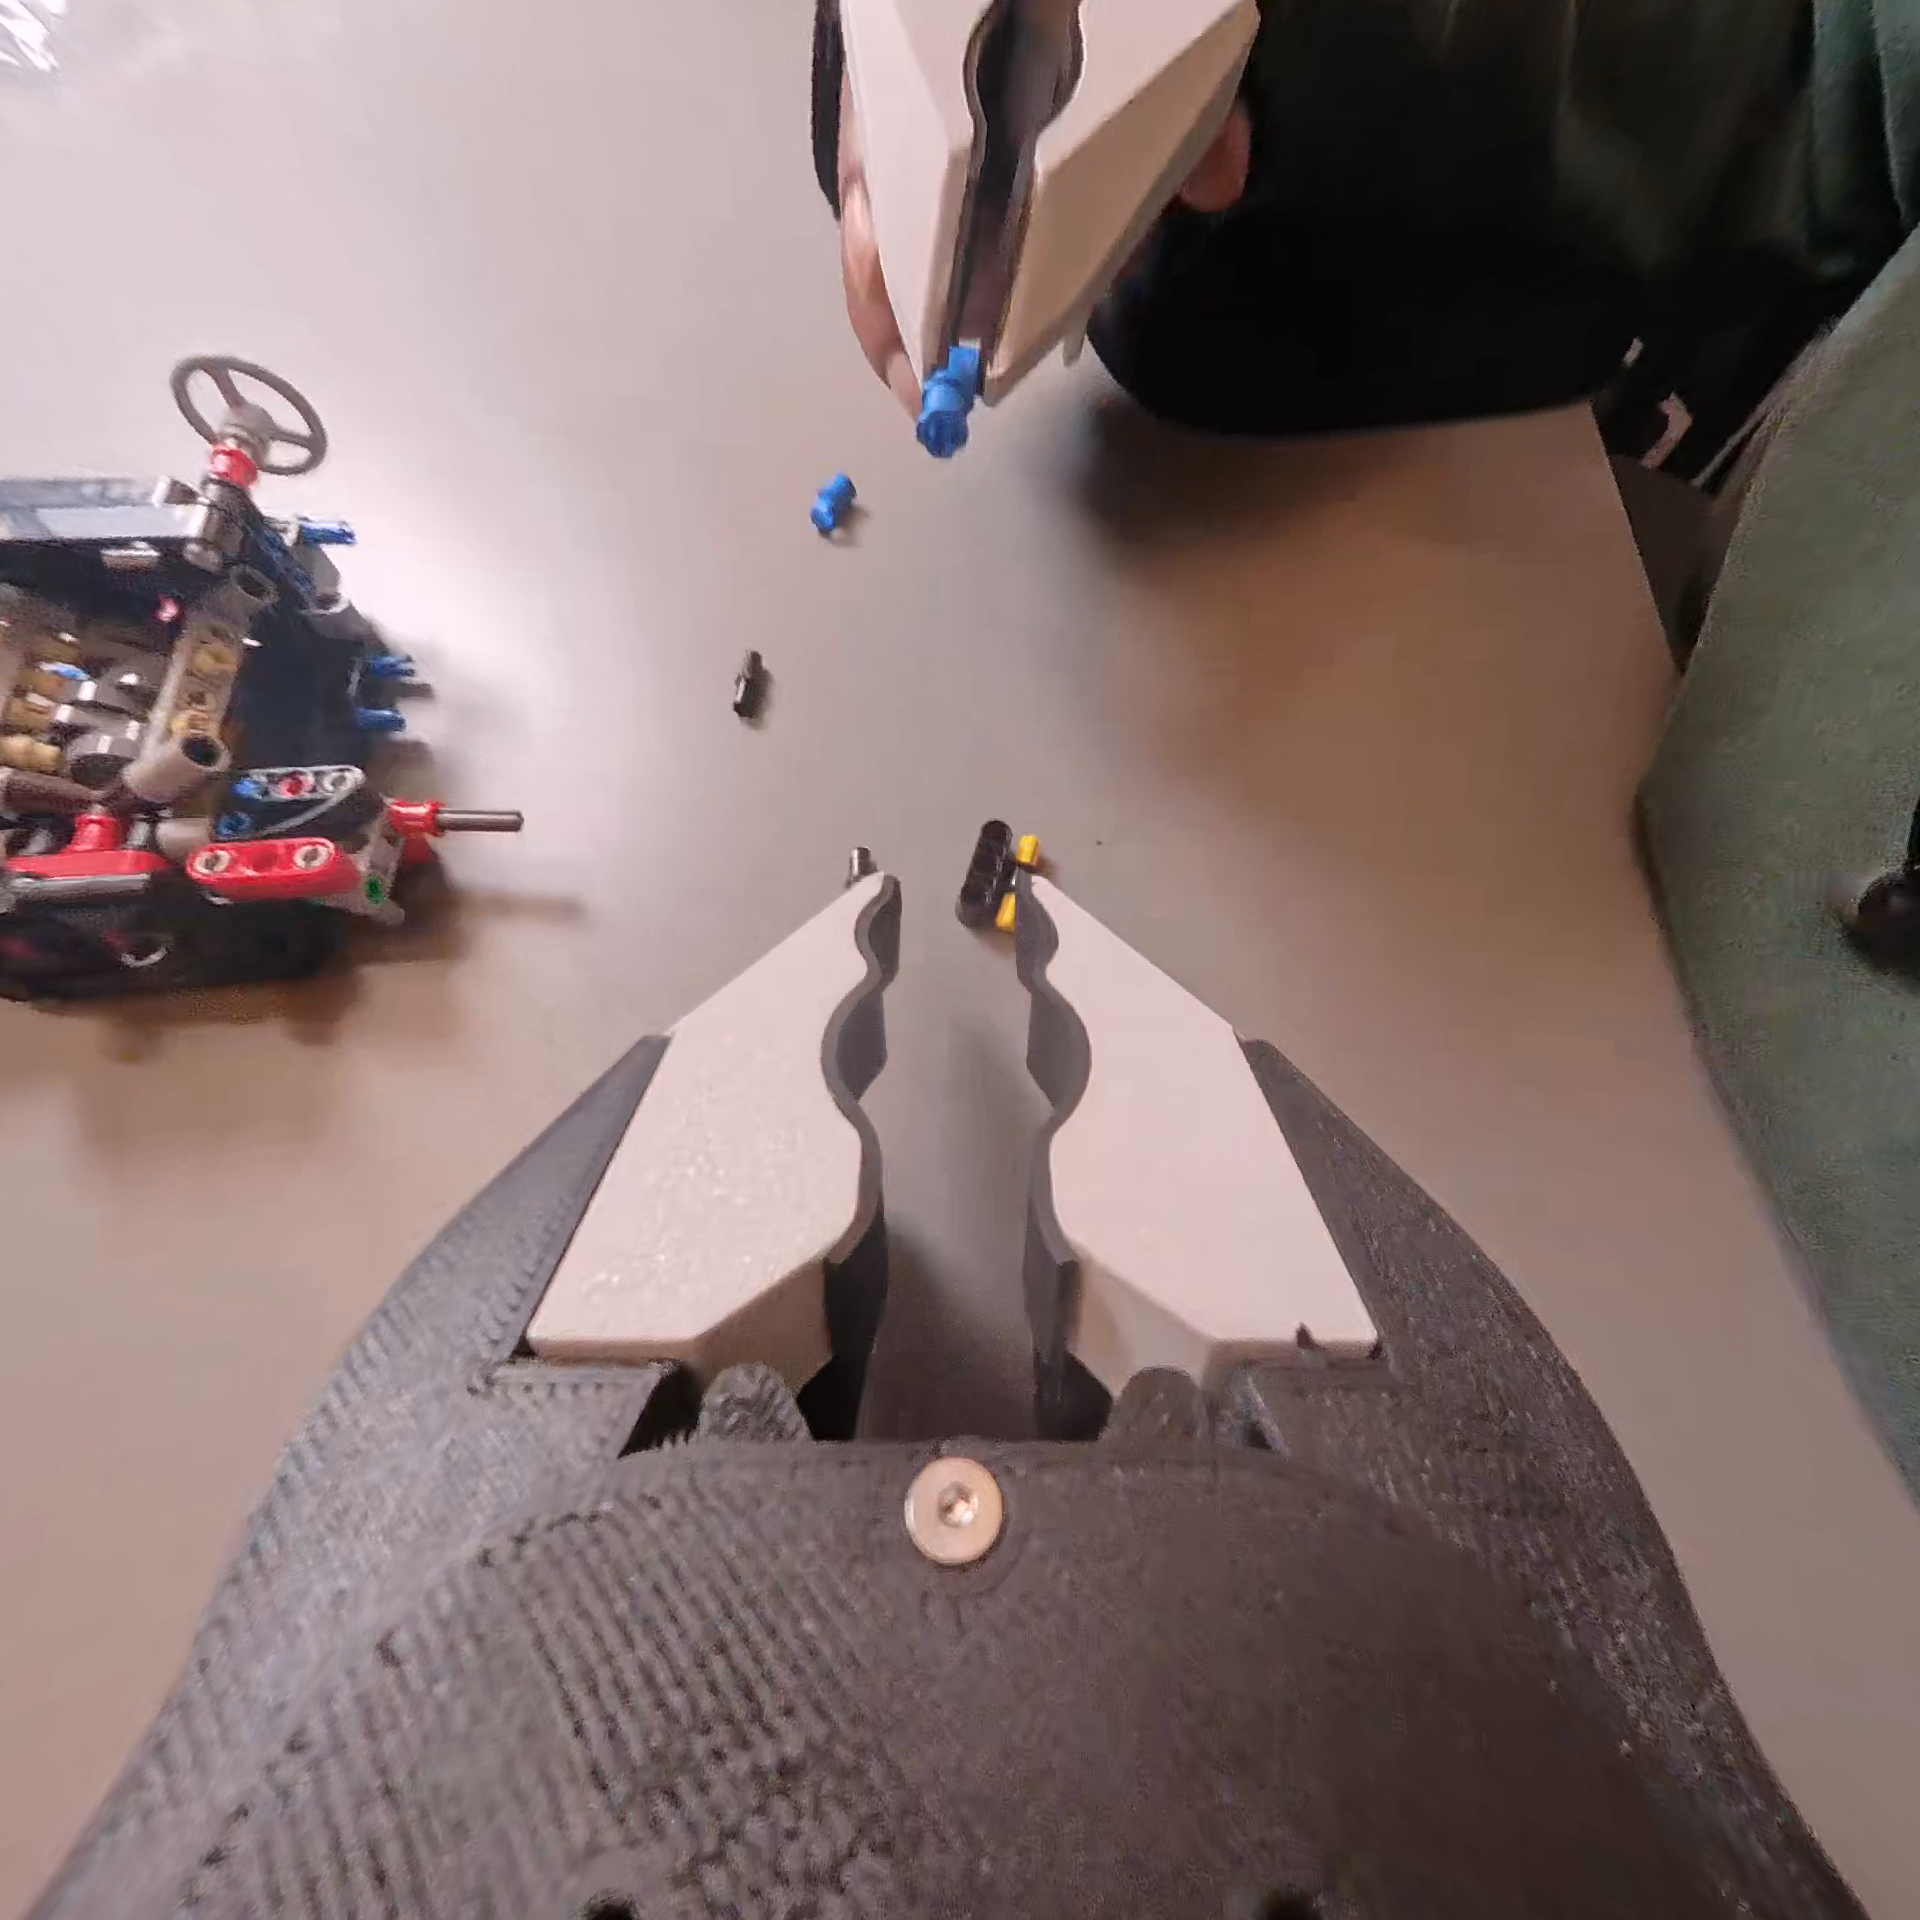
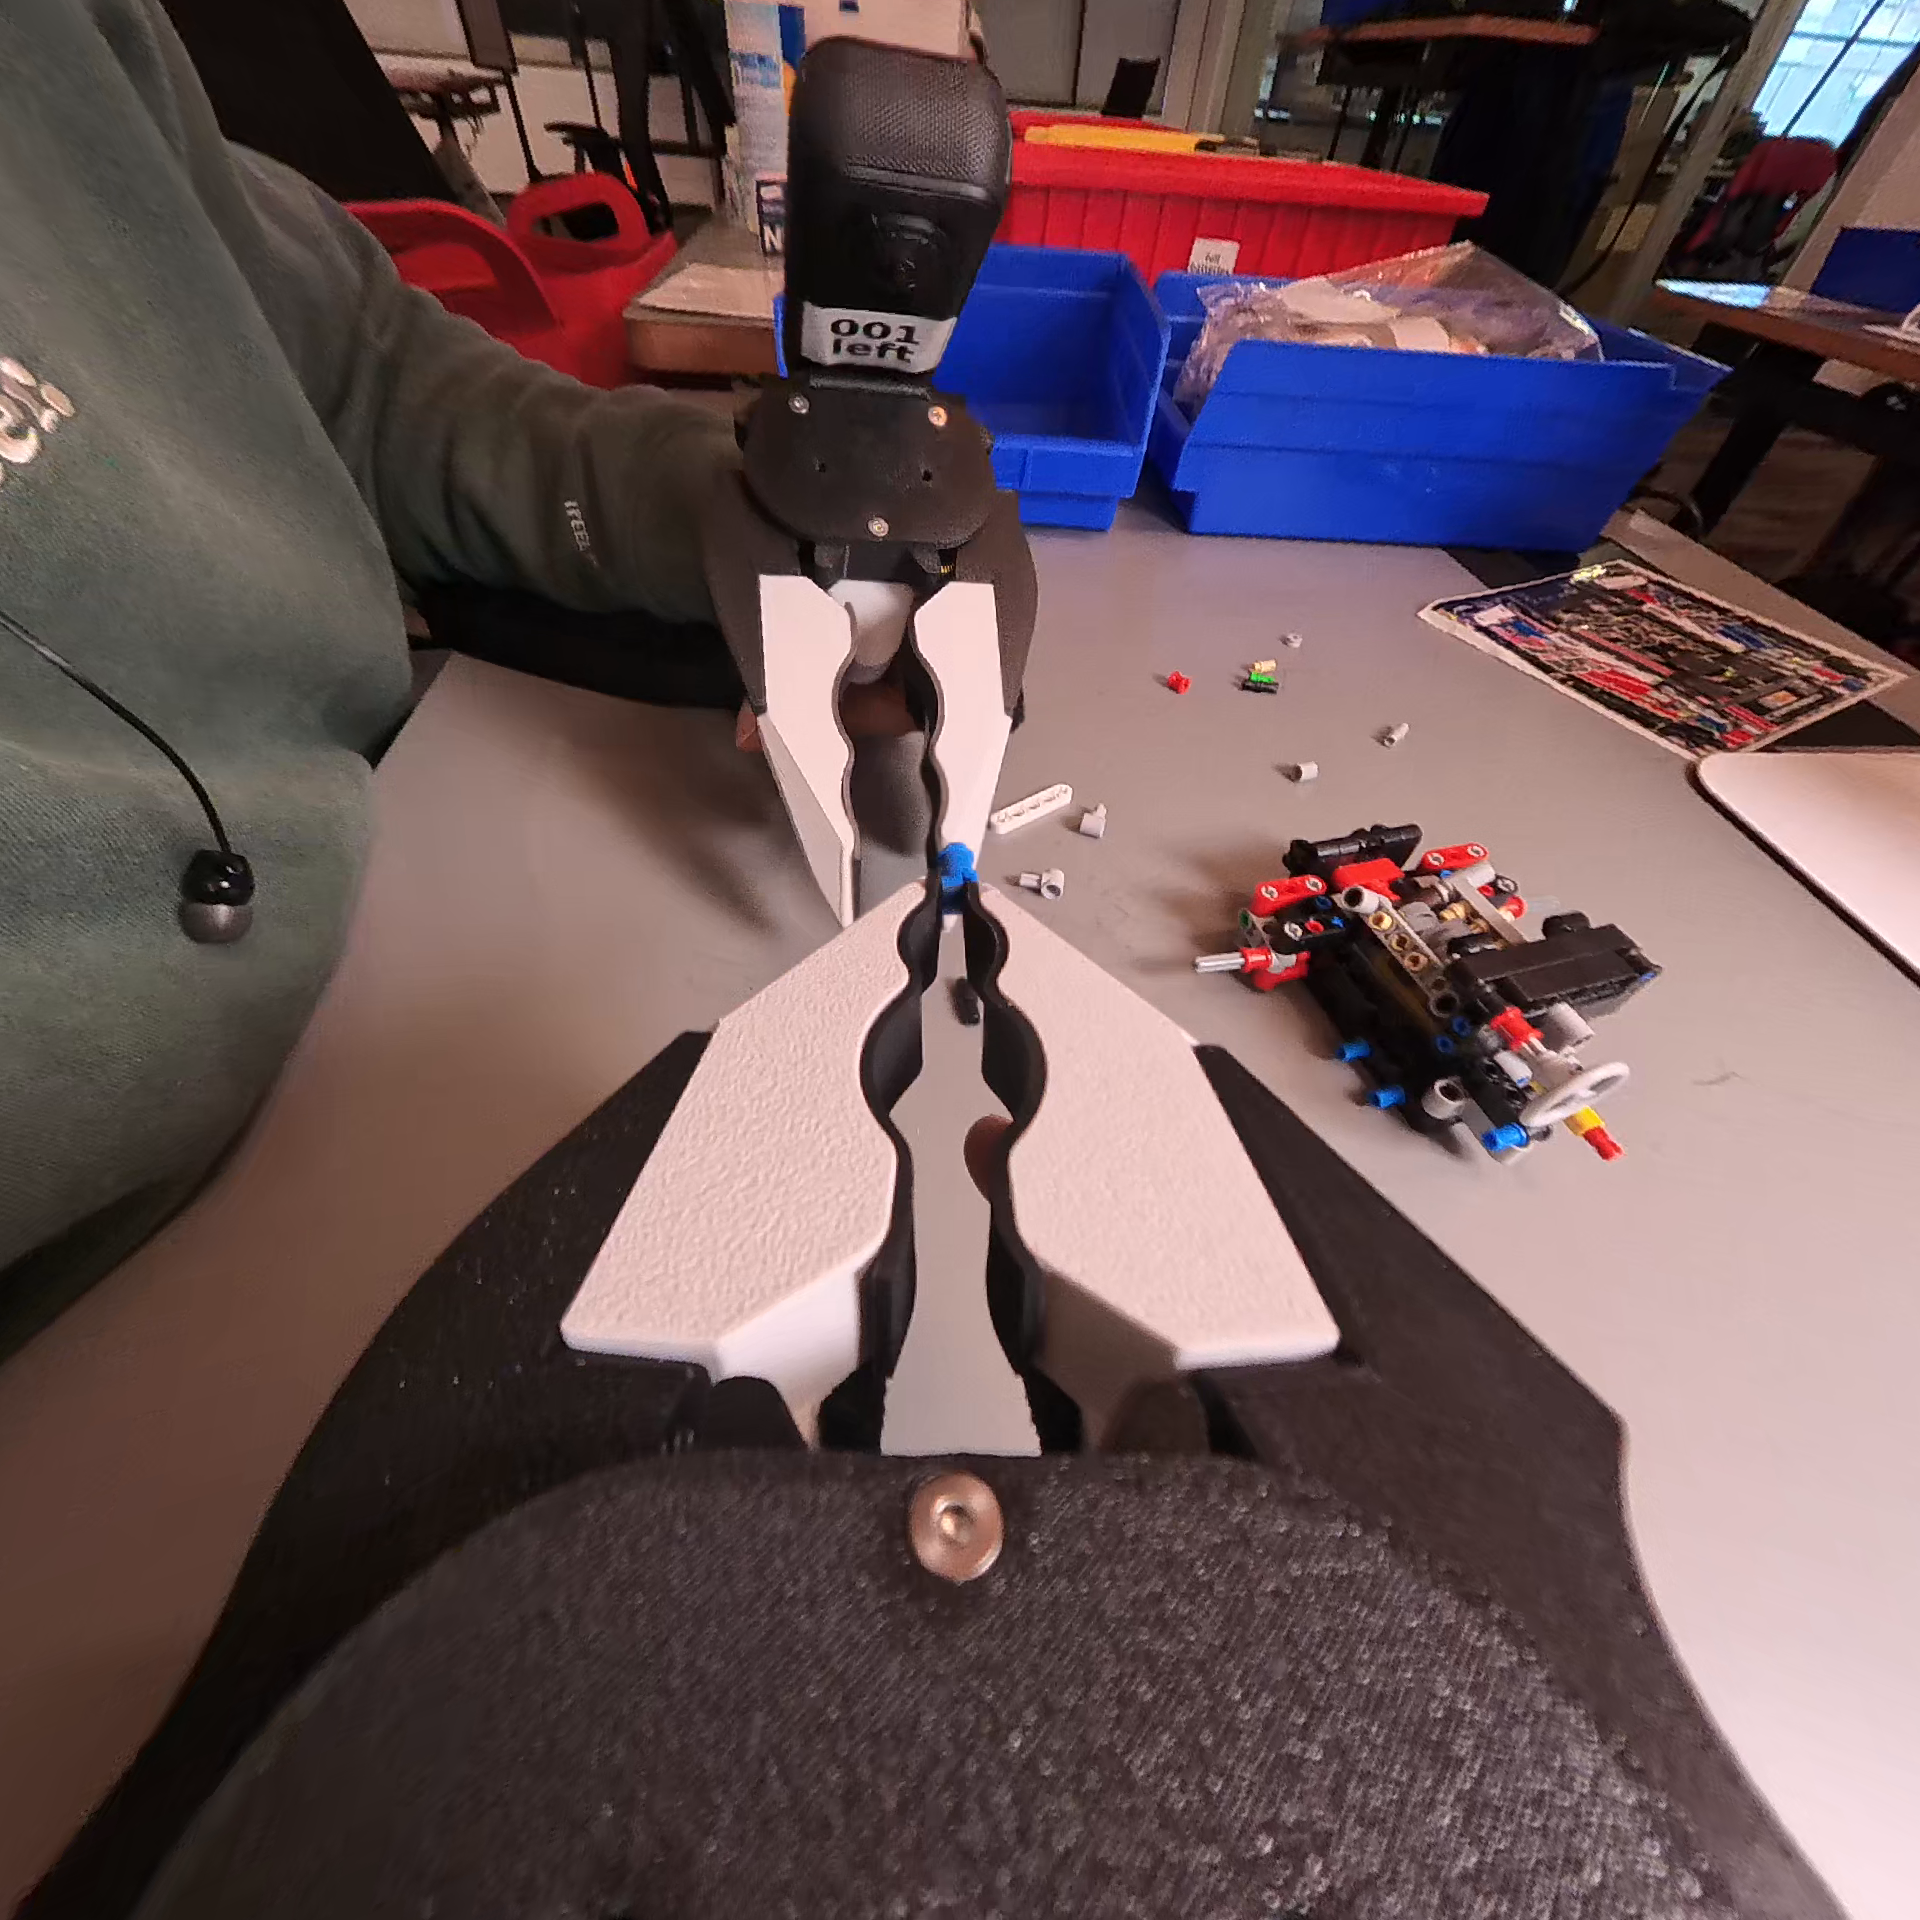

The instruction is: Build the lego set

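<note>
We are looking across a grey table [image 1: 1299, 675]. At the left, the half-built lego car [image 1: 177, 727] is sitting with its steering wheel up. Toward the middle, a loose blue peg [image 1: 832, 503] and a small black peg [image 1: 748, 683] are lying well apart. Our left gripper [image 1: 956, 883] is hovering with its fingers apart, gripping nothing, a black beam [image 1: 985, 873] lying just beyond its tips. Our right gripper [image 1: 961, 358] is pinching a blue pin [image 1: 945, 400] above the table.
</note>
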Available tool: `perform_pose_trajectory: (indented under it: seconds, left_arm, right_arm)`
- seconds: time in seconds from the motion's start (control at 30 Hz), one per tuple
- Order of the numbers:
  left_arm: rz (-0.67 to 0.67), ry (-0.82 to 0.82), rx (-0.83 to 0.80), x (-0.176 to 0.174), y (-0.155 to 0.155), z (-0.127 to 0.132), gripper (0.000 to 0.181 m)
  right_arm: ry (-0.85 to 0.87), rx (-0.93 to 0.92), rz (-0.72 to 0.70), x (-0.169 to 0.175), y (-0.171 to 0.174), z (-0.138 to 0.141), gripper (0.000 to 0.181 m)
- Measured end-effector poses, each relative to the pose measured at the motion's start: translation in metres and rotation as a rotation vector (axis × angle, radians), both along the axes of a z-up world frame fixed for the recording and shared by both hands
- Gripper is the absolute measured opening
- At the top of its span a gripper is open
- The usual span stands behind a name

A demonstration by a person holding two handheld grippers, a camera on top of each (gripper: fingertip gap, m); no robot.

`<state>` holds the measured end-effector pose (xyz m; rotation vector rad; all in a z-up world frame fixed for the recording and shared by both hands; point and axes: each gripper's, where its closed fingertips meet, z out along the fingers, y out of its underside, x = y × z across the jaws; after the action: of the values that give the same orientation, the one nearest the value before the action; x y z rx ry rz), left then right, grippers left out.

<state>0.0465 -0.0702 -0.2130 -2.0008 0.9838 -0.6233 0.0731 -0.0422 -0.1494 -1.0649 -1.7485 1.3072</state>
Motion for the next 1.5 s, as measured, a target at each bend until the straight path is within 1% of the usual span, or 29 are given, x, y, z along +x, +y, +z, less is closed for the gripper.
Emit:
perform_pose_trajectory:
  seconds: [0.2,0.47,0.53,0.63,1.03,1.23,1.3,1.4,1.5]
  left_arm:
    - [-0.047,0.031,-0.063,0.006,-0.008,-0.014,0.023]
    - [-0.053,0.063,-0.054,0.008,-0.007,-0.017,0.028]
    - [-0.056,0.065,-0.049,0.008,-0.007,-0.017,0.026]
    - [-0.050,0.065,-0.009,0.007,-0.004,-0.014,0.019]
    - [-0.065,0.087,-0.028,0.008,-0.006,-0.018,0.015]
    - [-0.053,0.084,-0.036,0.007,-0.004,-0.019,0.011]
    - [-0.045,0.078,-0.042,0.006,-0.003,-0.019,0.012]
    - [-0.033,0.079,-0.044,0.005,-0.002,-0.019,0.021]
    - [-0.029,0.088,-0.037,0.005,-0.002,-0.020,0.024]
  right_arm:
    - [-0.036,0.020,-0.007,0.001,0.003,-0.007,0.002]
    - [-0.051,0.013,-0.018,0.000,0.006,-0.011,0.002]
    - [-0.052,0.010,-0.021,0.000,0.007,-0.011,0.002]
    - [-0.056,0.007,-0.021,0.000,0.007,-0.012,0.002]
    - [-0.074,-0.005,-0.024,0.000,0.010,-0.017,0.002]
    - [-0.075,-0.011,-0.031,-0.001,0.012,-0.017,0.002]
    - [-0.070,-0.031,-0.038,-0.001,0.014,-0.015,0.002]
    - [-0.067,-0.062,-0.052,-0.001,0.019,-0.013,0.002]
    - [-0.053,-0.077,-0.052,-0.001,0.019,-0.010,0.002]
